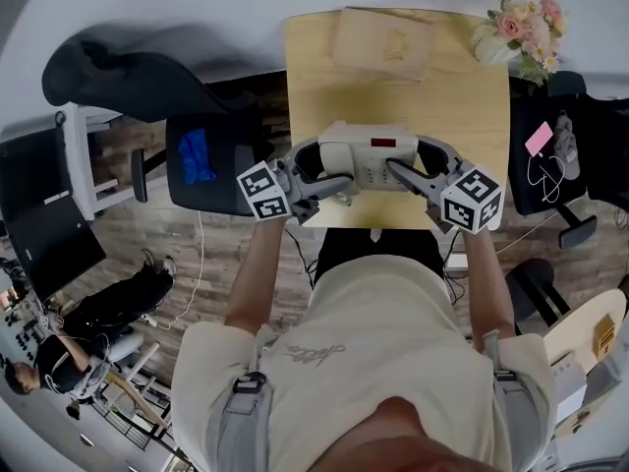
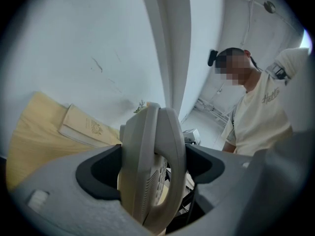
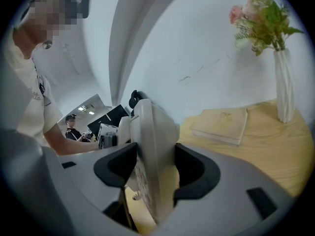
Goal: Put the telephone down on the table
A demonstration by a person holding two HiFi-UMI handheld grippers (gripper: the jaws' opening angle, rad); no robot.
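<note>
A beige desk telephone (image 1: pixel 369 155) with a small red display is held level over the near edge of the light wooden table (image 1: pixel 324 96). My left gripper (image 1: pixel 316 165) is shut on its left end, where the handset (image 2: pixel 152 156) fills the gap between the dark pads. My right gripper (image 1: pixel 417 168) is shut on its right end, and the right gripper view has the telephone body (image 3: pixel 153 151) edge-on between the pads. Whether the telephone's underside touches the table is hidden.
A pale book (image 1: pixel 381 42) lies at the far middle of the table. A white vase of pink flowers (image 1: pixel 521 28) stands at the far right corner. A dark chair (image 1: pixel 206 155) is left of the table, and a black stand with cables (image 1: pixel 550 165) is to the right.
</note>
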